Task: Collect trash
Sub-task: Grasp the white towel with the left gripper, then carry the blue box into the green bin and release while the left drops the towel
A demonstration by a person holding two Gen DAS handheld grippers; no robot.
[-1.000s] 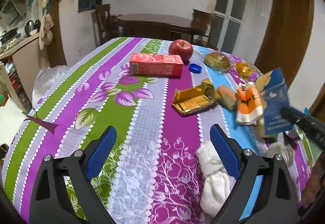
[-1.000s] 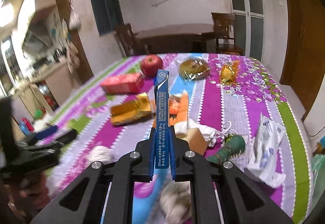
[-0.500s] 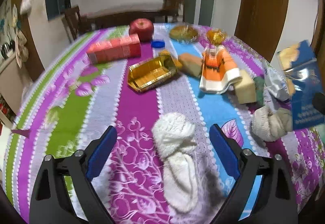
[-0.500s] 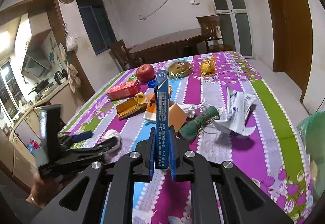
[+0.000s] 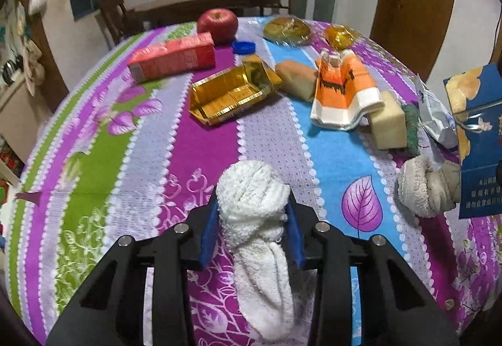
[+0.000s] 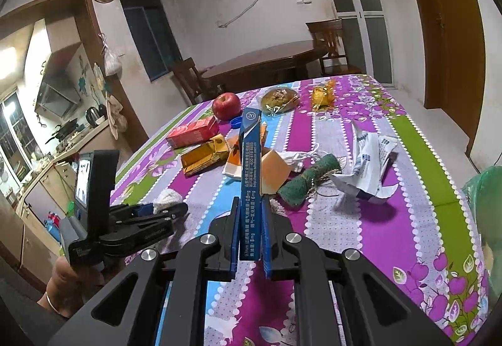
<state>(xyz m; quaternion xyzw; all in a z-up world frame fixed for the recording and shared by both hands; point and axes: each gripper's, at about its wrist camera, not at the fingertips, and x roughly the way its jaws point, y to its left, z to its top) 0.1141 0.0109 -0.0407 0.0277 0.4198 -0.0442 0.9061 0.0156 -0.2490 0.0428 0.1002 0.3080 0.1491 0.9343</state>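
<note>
My left gripper (image 5: 252, 233) is shut on a white rolled sock (image 5: 255, 220) lying on the purple floral tablecloth (image 5: 150, 164); its blue pads press both sides of the roll. It also shows in the right wrist view (image 6: 163, 208), at the table's left edge. My right gripper (image 6: 249, 236) is shut on a flat blue cigarette box (image 6: 250, 176), held upright above the table. The box also shows at the right edge of the left wrist view (image 5: 477, 138).
On the table lie a gold box (image 5: 232, 94), a red carton (image 5: 172, 58), an apple (image 5: 218, 21), an orange-white wrapper (image 5: 345, 91), a greyish sock (image 5: 426, 186), a green scrubber (image 6: 306, 182) and a crumpled white packet (image 6: 370, 157). A green bag (image 6: 484, 201) hangs at the right.
My left gripper moved forward over the white sock and closed on it. My right gripper still holds the blue box and has drawn back and up from the table.
</note>
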